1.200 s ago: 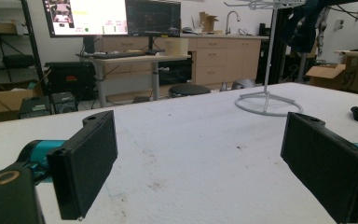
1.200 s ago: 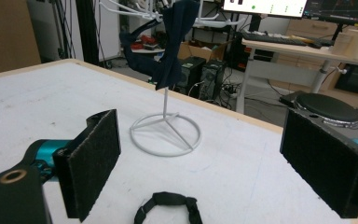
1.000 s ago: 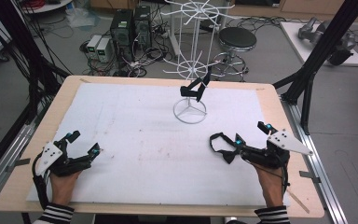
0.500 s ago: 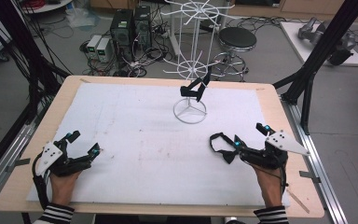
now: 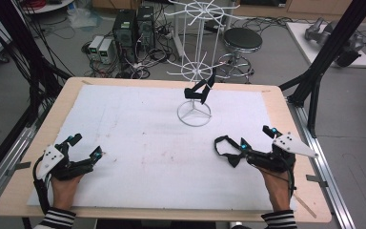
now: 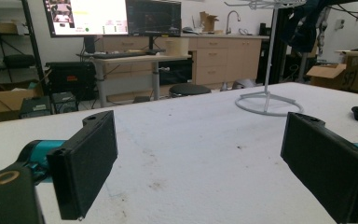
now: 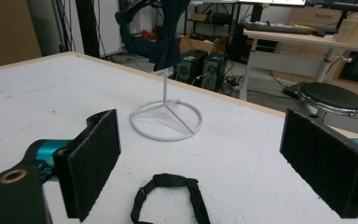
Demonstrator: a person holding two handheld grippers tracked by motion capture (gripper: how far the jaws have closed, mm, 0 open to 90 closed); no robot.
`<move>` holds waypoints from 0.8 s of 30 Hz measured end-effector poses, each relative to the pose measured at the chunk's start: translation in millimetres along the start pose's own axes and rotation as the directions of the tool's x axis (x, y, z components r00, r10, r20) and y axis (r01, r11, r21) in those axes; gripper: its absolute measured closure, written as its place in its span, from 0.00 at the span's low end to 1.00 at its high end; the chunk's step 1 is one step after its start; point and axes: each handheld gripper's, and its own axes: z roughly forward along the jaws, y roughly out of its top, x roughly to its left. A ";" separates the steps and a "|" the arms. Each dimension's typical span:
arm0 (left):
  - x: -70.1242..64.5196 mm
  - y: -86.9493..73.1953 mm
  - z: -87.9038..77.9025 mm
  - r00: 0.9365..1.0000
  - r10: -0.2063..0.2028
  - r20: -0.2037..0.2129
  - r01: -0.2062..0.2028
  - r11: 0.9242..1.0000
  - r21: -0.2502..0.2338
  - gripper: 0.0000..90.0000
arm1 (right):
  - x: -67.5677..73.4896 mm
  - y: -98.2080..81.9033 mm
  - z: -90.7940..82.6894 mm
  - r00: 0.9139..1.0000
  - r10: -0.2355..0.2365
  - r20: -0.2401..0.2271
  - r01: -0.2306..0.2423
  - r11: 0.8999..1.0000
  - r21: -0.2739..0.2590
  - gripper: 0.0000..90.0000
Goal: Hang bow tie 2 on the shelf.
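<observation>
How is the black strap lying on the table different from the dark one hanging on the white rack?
The black strap lies flat on the white table cover, curled into a loop, while the dark hanging strap dangles clear of the table from the white rack. The lying strap sits right in front of the right gripper, between its open fingers; the hanging one is farther off, near the table's far edge. Both are dark, band-like items.

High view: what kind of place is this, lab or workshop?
Most likely a robotics or data-collection lab. A padded table sits inside a black frame rig, desktop computers with tangled cables stand on the floor behind it, and the left gripper view shows a monitor on a desk.
</observation>
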 end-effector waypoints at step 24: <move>-0.1 0.0 0.2 1.000 0.001 -0.001 -0.001 1.000 0.000 0.12 | -23.3 6.0 31.4 0.973 -0.099 -0.208 0.144 0.967 0.211 0.13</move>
